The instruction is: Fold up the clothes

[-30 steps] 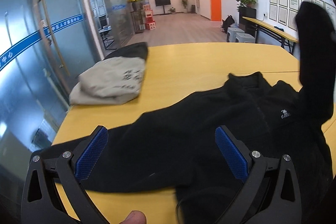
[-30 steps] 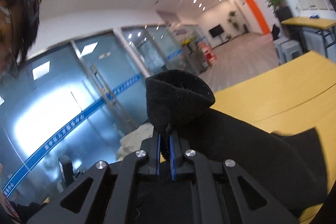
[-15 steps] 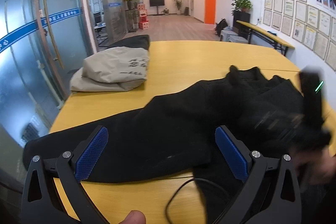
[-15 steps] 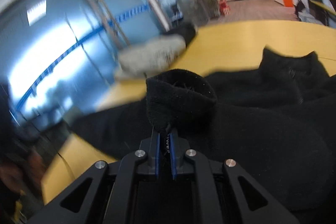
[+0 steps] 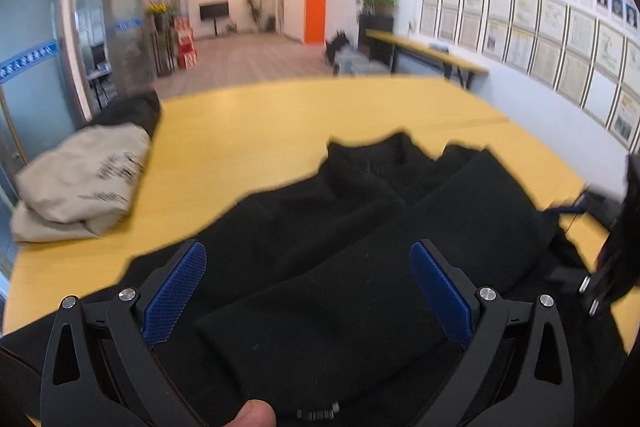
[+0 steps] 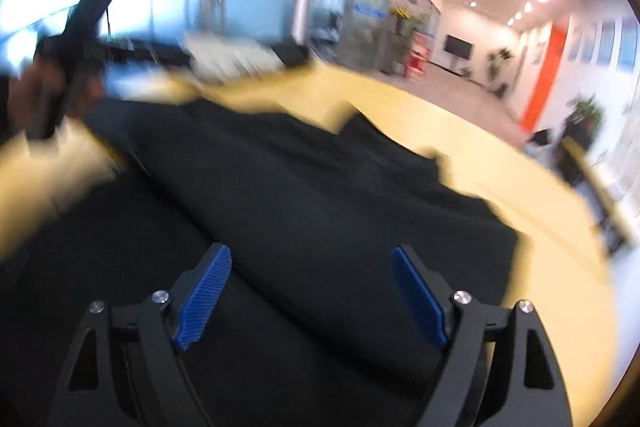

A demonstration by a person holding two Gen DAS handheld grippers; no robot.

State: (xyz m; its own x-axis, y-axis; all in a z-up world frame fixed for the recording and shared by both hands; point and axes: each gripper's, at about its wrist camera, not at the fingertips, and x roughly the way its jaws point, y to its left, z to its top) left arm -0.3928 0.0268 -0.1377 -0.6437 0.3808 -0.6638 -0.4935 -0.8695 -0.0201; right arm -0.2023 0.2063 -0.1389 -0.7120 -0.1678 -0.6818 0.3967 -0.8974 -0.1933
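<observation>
One black fleece garment [image 5: 360,227] with a soft, matte nap lies spread and rumpled across the smooth yellow wooden table [image 5: 260,131], its stand-up collar toward the far side and a long fold of cloth doubled over its middle. Two grippers are in play, each with two black skeletal fingers tipped by ribbed blue pads. The left gripper [image 5: 306,295] hangs over the near part of the garment with its jaws wide apart and nothing pinched between them. The right gripper [image 6: 310,297] is over the same garment, its jaws opening, with black cloth lying beneath them but not pressed by the pads. To the left on the table sits one folded beige garment [image 5: 80,187] with dark printed lettering, a soft rounded bundle, and just behind it one folded dark garment [image 5: 128,111]. One fingertip [image 5: 256,413] shows at the bottom edge of the left wrist view.
</observation>
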